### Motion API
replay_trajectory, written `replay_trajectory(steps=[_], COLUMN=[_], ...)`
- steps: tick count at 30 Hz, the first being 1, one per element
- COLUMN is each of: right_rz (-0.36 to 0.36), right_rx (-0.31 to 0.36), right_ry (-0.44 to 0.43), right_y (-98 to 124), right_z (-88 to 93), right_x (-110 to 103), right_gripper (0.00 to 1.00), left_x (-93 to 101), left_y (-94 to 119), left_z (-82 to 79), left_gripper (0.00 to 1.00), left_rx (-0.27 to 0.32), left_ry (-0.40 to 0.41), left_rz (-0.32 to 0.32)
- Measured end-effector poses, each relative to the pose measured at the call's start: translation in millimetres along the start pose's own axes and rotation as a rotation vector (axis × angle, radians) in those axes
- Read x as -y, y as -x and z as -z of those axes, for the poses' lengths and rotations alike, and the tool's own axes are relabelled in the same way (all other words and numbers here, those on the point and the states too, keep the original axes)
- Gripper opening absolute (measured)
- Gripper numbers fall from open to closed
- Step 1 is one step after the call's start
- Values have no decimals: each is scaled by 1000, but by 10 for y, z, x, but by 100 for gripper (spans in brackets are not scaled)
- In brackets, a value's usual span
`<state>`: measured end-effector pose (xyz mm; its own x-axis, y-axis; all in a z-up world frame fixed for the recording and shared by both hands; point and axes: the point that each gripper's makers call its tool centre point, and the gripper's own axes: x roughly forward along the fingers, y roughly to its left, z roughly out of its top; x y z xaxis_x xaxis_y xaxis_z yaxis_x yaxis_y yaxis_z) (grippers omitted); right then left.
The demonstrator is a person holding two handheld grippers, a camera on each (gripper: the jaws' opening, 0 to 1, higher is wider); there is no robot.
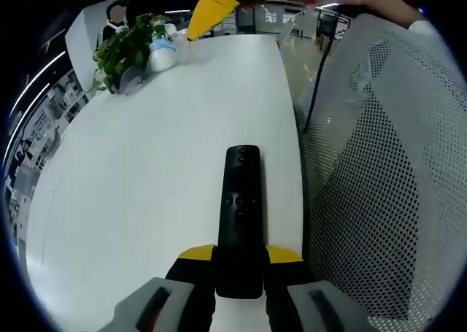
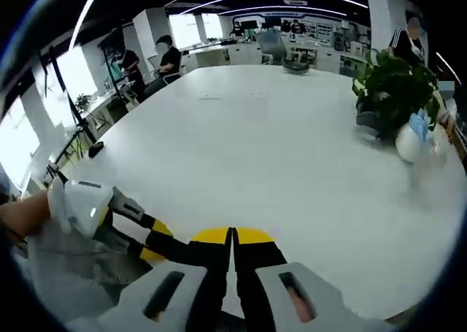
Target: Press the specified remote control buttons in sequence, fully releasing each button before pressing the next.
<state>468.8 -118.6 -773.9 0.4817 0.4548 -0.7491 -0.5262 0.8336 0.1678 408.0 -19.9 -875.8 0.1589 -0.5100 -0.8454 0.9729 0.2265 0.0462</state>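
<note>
In the left gripper view, the left gripper [image 1: 239, 273] clamps the remote [image 1: 240, 219] at its near end; its long axis runs 6 to 12 o'clock over the table [image 1: 131, 186], a plant [image 1: 124, 51] at 11. The right gripper [image 2: 232, 263] (above the same table) has its jaws pressed together, a plant at 2 o'clock.

Your left gripper [image 1: 239, 263] is clamped on the black remote control [image 1: 240, 219], jaws on either side. Your right gripper [image 2: 232, 248] has its jaws pressed together, holding nothing.
</note>
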Motion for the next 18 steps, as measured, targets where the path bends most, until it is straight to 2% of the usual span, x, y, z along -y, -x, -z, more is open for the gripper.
replay_trajectory(steps=[1, 4, 9, 14, 17, 18], right_rz=[-9, -9, -39, -74, -71, -84], right_rx=[-27, -39, -93, -169, -165, -163], right_ry=[10, 18, 32, -36, -60, -68], right_y=[-39, -82, -165, -298, -370, -404], right_z=[56, 120, 119, 170, 231, 312], right_x=[-16, -40, -55, -115, -111, -129], right_gripper=[0, 0, 0, 0, 0, 0], left_x=[-1, 1, -2, 0, -1, -1], left_y=[0, 4, 7, 9, 10, 10], left_z=[0, 1, 4, 3, 3, 3], left_gripper=[24, 24, 24, 24, 24, 24], left_rx=[2, 9, 10, 13, 16, 16], left_ry=[4, 16, 20, 21, 27, 31], left_rz=[-1, -1, 8, 11, 8, 6])
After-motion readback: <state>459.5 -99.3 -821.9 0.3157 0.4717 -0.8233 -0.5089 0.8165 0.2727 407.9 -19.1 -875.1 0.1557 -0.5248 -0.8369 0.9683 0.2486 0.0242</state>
